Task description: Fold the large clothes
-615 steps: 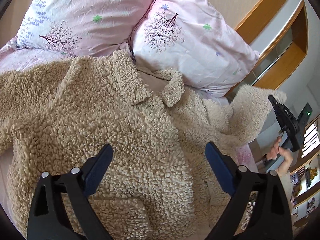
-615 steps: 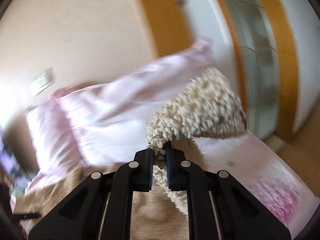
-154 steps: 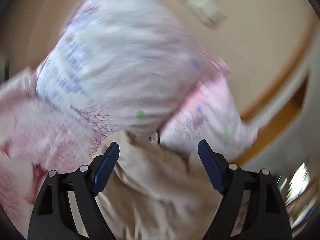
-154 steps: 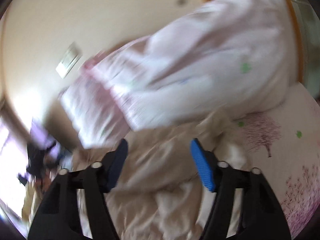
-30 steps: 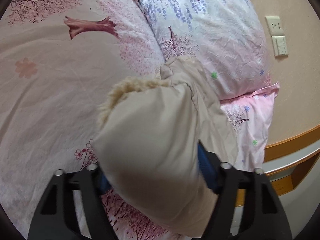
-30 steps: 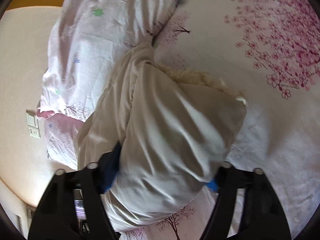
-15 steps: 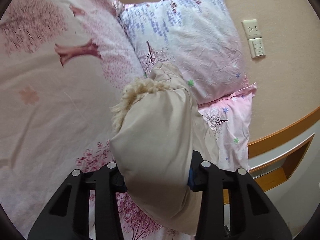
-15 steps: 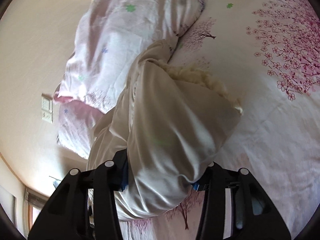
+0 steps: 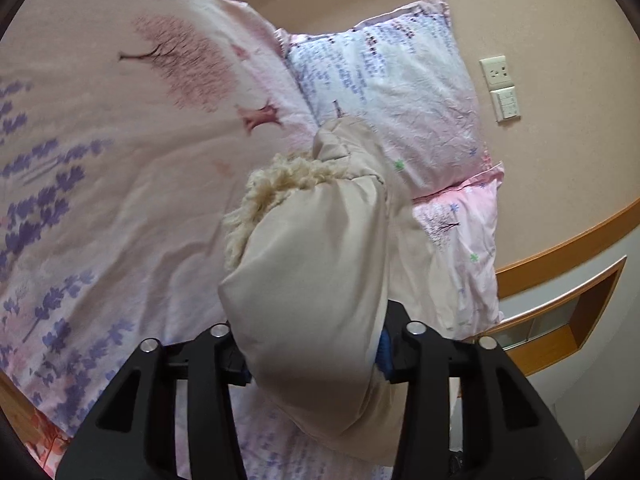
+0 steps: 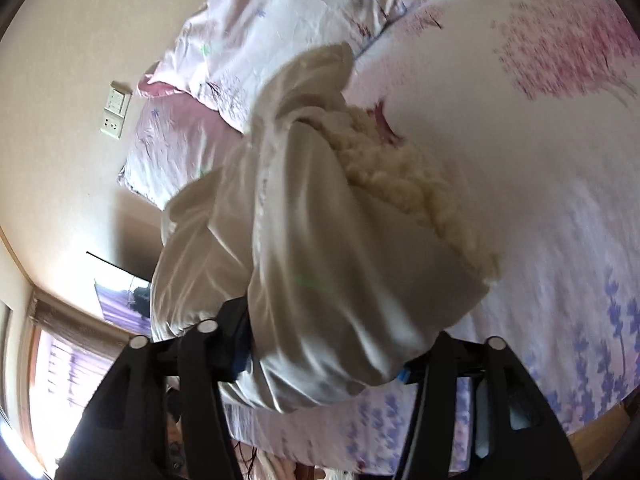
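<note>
Left wrist view: the left gripper (image 9: 314, 354) clamps the near end of a folded beige coat (image 9: 316, 264), lining outward, a strip of curly fleece showing at its far edge. Its jaws have just been opening a little, with the bundle between them. The coat hangs above a pink flowered bedspread (image 9: 120, 152), two pillows (image 9: 392, 88) behind.

Right wrist view: the right gripper (image 10: 326, 356) grips the same bundle, jaws also just widened around it, over the bedspread.
</note>
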Demonstrator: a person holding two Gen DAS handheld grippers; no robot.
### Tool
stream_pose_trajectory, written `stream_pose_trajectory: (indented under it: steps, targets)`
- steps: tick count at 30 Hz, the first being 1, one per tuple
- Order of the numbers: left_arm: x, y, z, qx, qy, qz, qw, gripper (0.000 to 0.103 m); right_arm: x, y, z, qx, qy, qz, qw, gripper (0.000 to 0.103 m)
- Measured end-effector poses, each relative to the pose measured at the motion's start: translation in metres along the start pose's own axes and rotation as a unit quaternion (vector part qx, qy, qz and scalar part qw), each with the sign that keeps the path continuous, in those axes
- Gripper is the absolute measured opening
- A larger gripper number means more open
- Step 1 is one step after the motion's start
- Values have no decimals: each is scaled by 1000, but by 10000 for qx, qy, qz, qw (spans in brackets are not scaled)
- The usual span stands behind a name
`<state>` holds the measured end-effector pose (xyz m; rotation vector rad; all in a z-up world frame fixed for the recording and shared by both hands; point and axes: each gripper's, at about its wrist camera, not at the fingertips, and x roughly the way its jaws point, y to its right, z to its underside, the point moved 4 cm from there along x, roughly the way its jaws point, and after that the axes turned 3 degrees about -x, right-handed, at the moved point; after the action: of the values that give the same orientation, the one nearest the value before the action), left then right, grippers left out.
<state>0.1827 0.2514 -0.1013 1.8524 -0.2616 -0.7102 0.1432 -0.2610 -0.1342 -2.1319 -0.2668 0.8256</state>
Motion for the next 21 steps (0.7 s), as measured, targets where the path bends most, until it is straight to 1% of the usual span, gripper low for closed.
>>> stream_pose_trajectory:
  steps: [1,2,3,4,5,6,7,8,9,11,12,13,14,15,16,17,19,20,21]
  targets:
    - [1,-2,1,26,21,-17,10000,51,-3,5,3,73,-40,-29,10000,65]
    - [0,-2,1,78,39,-30,10000,53,-9,9,5,59,-7,63,10000,67]
    - [1,0,1,159,55,-63,9998,55,-15,10,7,-5,50,152,9999,72]
    - [1,1,2,231,70,-108,9996,57,-23,10,8,-109,174,329,9992,78]
    - [1,3,2,303,86,-146,9994,58,-36,10,9,-268,365,606,9971,80]
    - [2,3,3,339,94,-162,9993,60,-44,11,9,-350,476,765,9953,83]
    - [3,3,3,373,100,-191,9991,63,-57,11,8,-435,729,1106,9902,83]
    - [3,2,3,381,103,-205,9990,64,-65,11,6,-509,885,1331,9858,83]
    - [3,2,4,389,112,-217,9989,65,-74,7,1,-654,1082,1611,9788,83]
    - [3,2,4,428,145,-248,9987,67,-84,-9,-10,-961,1391,1934,9664,83]
    - [3,2,4,444,161,-260,9985,68,-82,-27,-16,-1275,1486,1978,9605,82]
    - [3,2,4,468,192,-272,9983,69,-76,-51,-21,-1666,1501,1941,9550,75]
    - [3,1,4,469,209,-283,9983,70,-67,-72,-23,-2048,1475,1933,9481,70]
    - [3,0,4,464,239,-300,9982,71,-57,-90,-25,-2353,1446,1899,9422,61]
    - [3,0,4,462,257,-297,9982,72,-43,-114,-24,-2738,1381,1767,9353,53]
    - [2,-1,4,452,268,-296,9982,73,-36,-125,-23,-2910,1336,1676,9324,50]
    - [1,-2,3,432,338,-343,9979,75,-7,-158,-17,-3362,1123,1399,9246,35]
    - [0,-2,2,440,367,-362,9977,75,1,-166,-16,-3451,1044,1338,9231,32]
    - [-1,-3,1,443,386,-366,9976,75,13,-176,-13,-3561,916,1236,9217,26]
